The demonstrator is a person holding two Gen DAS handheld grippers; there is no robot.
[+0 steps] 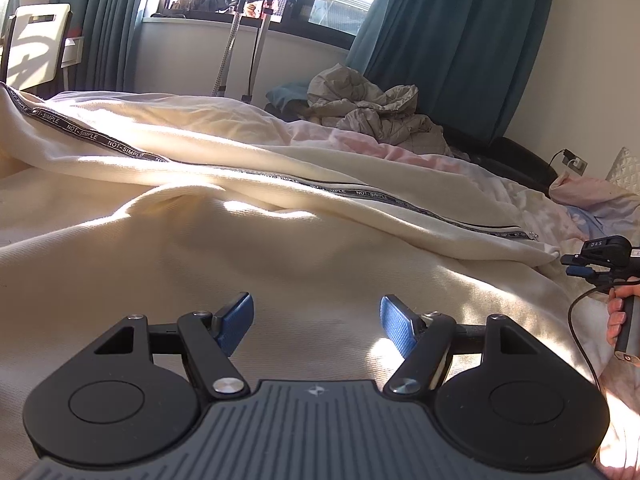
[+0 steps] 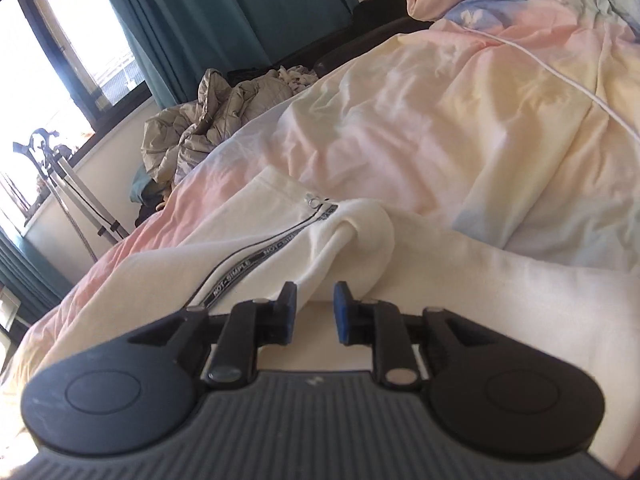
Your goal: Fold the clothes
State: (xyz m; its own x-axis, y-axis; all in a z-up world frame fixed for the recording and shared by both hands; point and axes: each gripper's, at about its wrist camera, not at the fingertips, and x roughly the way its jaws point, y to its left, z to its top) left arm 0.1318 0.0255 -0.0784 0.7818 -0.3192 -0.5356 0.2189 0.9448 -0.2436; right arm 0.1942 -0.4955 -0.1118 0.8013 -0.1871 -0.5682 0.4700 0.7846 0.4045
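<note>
The cream jacket (image 1: pixel 248 216) lies spread across the bed (image 2: pixel 500 92), zipper tape (image 2: pixel 256 258) running far to near. Left gripper (image 1: pixel 317 322) hovers wide open above the cloth, empty. Right gripper (image 2: pixel 315 312) stands slightly open just near the jacket's folded edge, gripping nothing.

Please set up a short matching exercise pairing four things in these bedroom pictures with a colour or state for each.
Column one:
1. zip-up jacket
2. curtains
3. left gripper
4. crumpled quilted garment

Column two:
A. teal, hanging beside the window
B. cream, spread on the bed, with lettered tape along the zip
C. grey-beige, heaped at the far edge of the bed
D. jaws wide apart, nothing between them

Pairs: 1-B, 2-A, 3-D, 4-C
</note>
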